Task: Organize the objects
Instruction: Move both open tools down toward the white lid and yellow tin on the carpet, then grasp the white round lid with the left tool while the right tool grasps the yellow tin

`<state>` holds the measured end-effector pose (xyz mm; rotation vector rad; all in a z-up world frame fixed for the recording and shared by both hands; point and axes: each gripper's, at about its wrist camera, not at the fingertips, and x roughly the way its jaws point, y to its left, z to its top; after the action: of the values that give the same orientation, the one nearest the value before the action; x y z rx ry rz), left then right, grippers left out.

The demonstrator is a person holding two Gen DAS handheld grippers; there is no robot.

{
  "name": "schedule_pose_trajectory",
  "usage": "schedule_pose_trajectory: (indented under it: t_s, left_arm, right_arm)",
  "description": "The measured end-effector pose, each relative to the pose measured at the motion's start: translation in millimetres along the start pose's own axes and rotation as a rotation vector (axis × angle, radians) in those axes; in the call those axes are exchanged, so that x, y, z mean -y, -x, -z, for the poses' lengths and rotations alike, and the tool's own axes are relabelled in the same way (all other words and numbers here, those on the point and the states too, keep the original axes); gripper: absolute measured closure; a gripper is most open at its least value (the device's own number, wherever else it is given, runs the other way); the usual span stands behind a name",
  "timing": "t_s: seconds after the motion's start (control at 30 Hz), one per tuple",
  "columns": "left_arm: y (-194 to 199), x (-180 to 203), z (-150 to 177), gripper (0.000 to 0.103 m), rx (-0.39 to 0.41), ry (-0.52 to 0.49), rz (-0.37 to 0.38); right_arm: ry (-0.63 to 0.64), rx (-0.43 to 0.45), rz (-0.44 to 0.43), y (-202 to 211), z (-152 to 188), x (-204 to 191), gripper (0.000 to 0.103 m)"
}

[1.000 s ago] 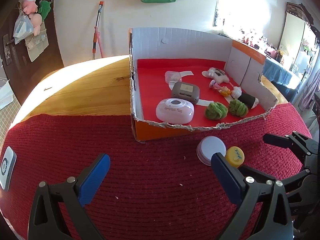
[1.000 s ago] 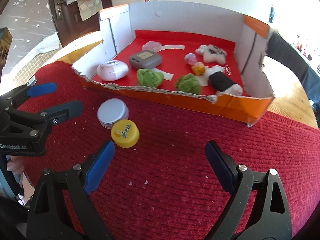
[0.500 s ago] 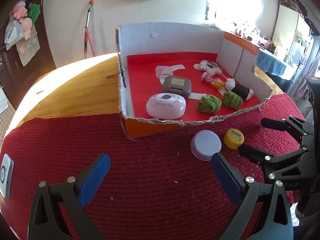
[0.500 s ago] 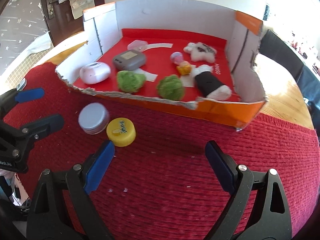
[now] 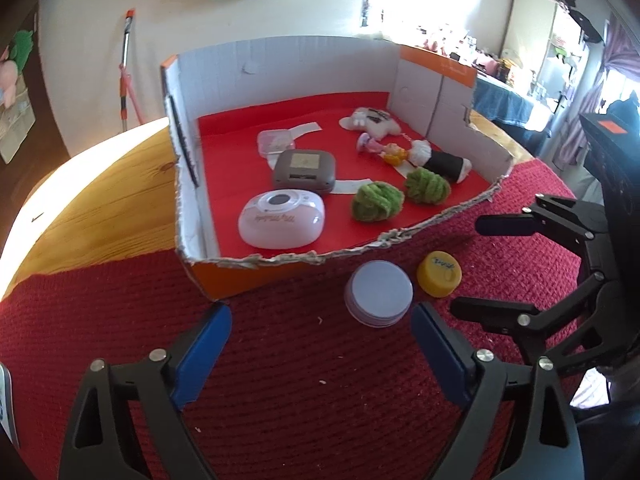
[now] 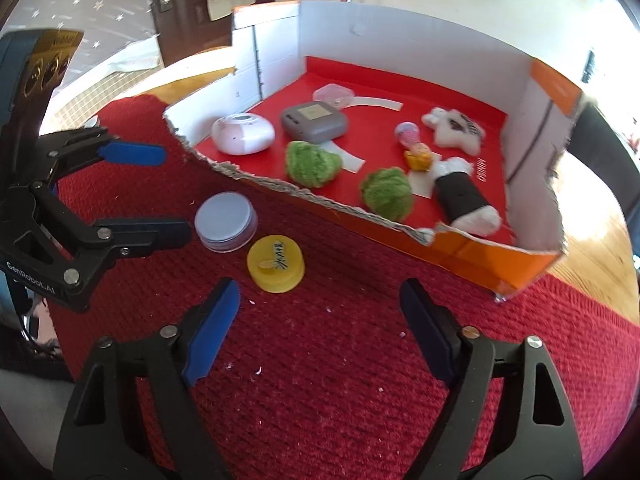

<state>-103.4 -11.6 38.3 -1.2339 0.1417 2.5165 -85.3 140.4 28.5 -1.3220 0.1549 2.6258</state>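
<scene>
Yellow cap (image 6: 276,265) and white round lid (image 6: 225,221) are the only items still outside the cardboard box (image 5: 256,276); both sit on the red knitted mat (image 5: 304,392), touching or nearly so, just in front of the box's torn front edge.

Left gripper (image 5: 320,354): fingers have just been closing, still well apart, nothing between them. White lid (image 5: 379,293) lies just beyond the right fingertip, off to that side. Right gripper (image 6: 316,332): fingers also just been closing, still wide, empty. Yellow cap sits just ahead of its left fingertip.

Likely step: one gripper per item, then lift both into the box. To do it well:
- centre each item between the fingers first; both are currently off to one side
- lid is wide and flat, so come in low and pinch across the rim
- the two grippers are close together; the left one's lower finger (image 6: 140,234) is nearly at the lid, so watch for a clash
- clear the ragged front wall on the way in

Box contents, on a red liner: white oval device (image 5: 281,219), grey case (image 5: 304,172), small clear container (image 5: 276,142), two green fuzzy balls (image 5: 376,202), black-and-white plush (image 5: 444,160), white plush (image 5: 372,120), small pink and yellow figures (image 5: 382,150), paper strips. Free floor is at the back left.
</scene>
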Motion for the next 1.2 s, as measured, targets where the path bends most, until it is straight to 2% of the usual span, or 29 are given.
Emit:
schedule_pose_trajectory:
  t_s: [0.2,0.4,0.7,0.77,0.83,0.9,1.2]
  left_arm:
    - [-6.6,8.9,-1.6,0.031,-0.008,-0.062,0.03]
    - [-12.8,17.5,-4.5,0.041,-0.011,-0.105,0.065]
    - [-20.3,25.0,-6.1,0.061,-0.019,-0.149,0.08]
    - [-20.9,24.8,-6.5,0.061,-0.013,-0.147,0.087]
    - [-20.2,25.0,-5.8,0.061,-0.006,-0.149,0.092]
    - [-19.4,25.5,-4.8,0.061,-0.001,-0.151,0.094]
    - [-3.3,24.7,-1.7,0.061,0.028,-0.127,0.101]
  right_arm:
    - [0.054,0.0,-0.02,-5.5,-0.9,-6.3,0.039]
    - [0.065,0.006,-0.043,-7.0,-3.0,-7.3,0.041]
    - [0.09,0.02,-0.065,-9.4,-5.8,-9.0,0.055]
    - [0.096,0.029,-0.066,-9.5,-5.8,-10.2,0.06]
    - [0.107,0.04,-0.068,-9.3,-5.2,-12.9,0.07]
    - [0.117,0.044,-0.075,-8.8,-5.1,-15.5,0.074]
    - [0.09,0.067,-0.082,5.5,-1.9,-16.8,0.074]
